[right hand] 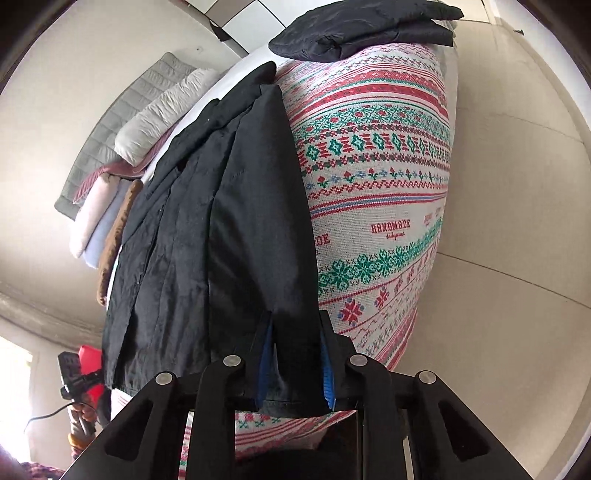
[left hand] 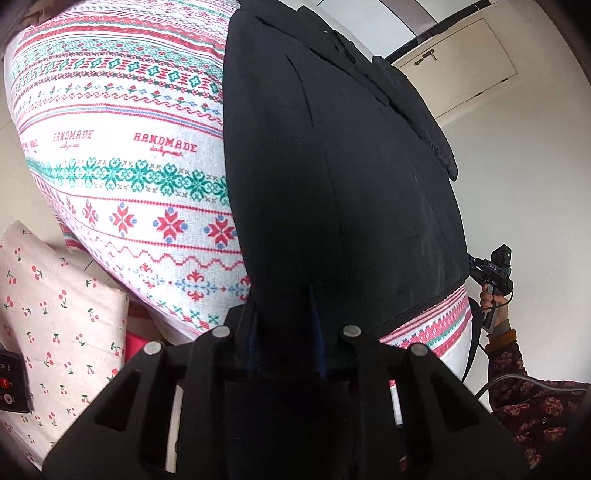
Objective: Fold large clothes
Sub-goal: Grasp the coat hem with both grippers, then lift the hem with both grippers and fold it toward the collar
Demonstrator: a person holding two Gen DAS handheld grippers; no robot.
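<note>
Left gripper fills the bottom of the left wrist view, its two fingers clamped on the near hem of a black jacket. That jacket lies stretched lengthwise over a patterned bedspread printed with red and green bands and the word HANDMADE. A cherry-print pillow sits at the lower left, touching a dark remote at the frame edge. At the right edge a hand grips the right gripper just beside the jacket's corner.

Right gripper, seen from its own camera, pinches the jacket's other hem corner between blue-padded fingers. Beyond it, a second folded dark garment rests on the far end of the bedspread. Folded blankets are stacked along the jacket's left side. The left gripper shows at the lower left.
</note>
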